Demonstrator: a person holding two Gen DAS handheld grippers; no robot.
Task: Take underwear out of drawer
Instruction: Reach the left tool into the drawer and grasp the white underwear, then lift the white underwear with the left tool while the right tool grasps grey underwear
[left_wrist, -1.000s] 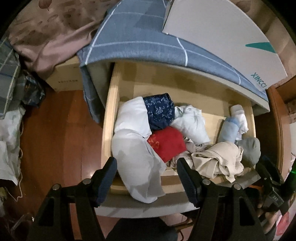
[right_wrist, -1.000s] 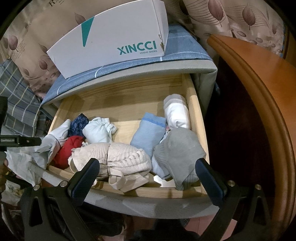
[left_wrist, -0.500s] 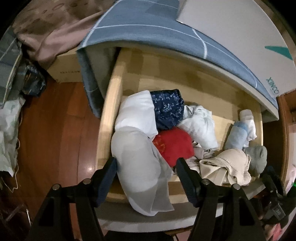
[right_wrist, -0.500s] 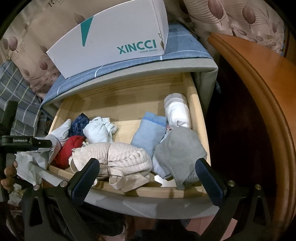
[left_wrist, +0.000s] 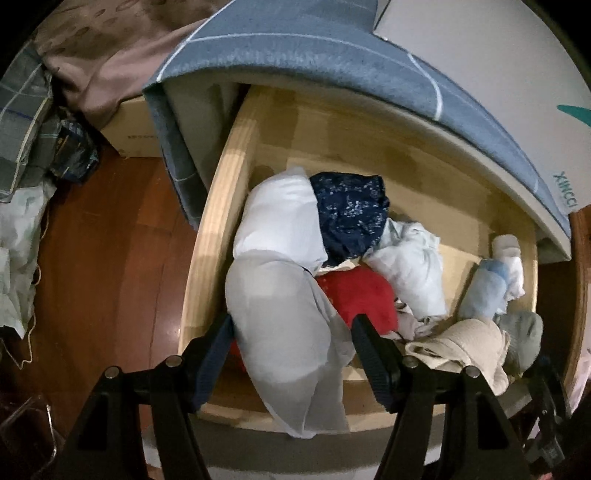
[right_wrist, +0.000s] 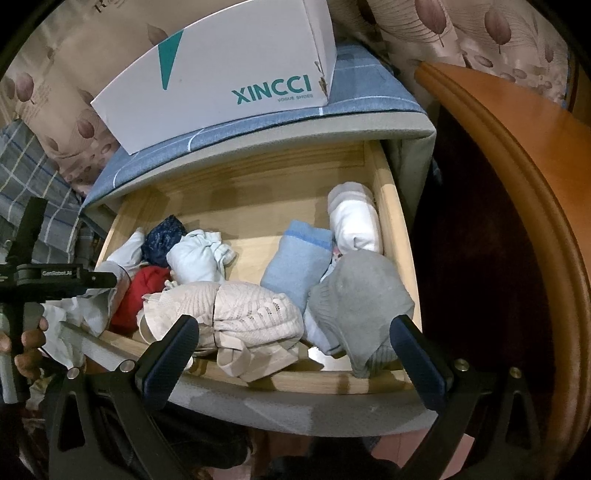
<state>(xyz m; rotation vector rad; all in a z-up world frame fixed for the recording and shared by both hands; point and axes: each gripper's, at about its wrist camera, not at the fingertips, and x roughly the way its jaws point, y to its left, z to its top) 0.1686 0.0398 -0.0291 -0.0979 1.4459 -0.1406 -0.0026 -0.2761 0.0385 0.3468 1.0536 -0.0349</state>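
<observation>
The open wooden drawer (left_wrist: 207, 254) (right_wrist: 395, 221) holds several folded garments. A pale grey-white garment (left_wrist: 284, 332) hangs over the drawer's front left edge, with red (left_wrist: 362, 299) (right_wrist: 142, 291) and navy patterned (left_wrist: 349, 212) (right_wrist: 162, 238) pieces beside it. My left gripper (left_wrist: 291, 354) is open, its fingers either side of the pale garment. My right gripper (right_wrist: 295, 354) is open above the drawer's front edge, near a beige knit piece (right_wrist: 243, 310) and a grey piece (right_wrist: 358, 302).
A white XINCCI shoe box (right_wrist: 221, 77) sits on the blue-covered top (left_wrist: 295, 48) above the drawer. A wooden furniture edge (right_wrist: 517, 166) stands to the right. Wood floor (left_wrist: 103, 258), a cardboard box (left_wrist: 133, 125) and cloth piles lie to the left.
My left gripper has moved forward and down over the drawer's left end, so the pale garment now lies between its fingers. The right gripper has barely moved.
</observation>
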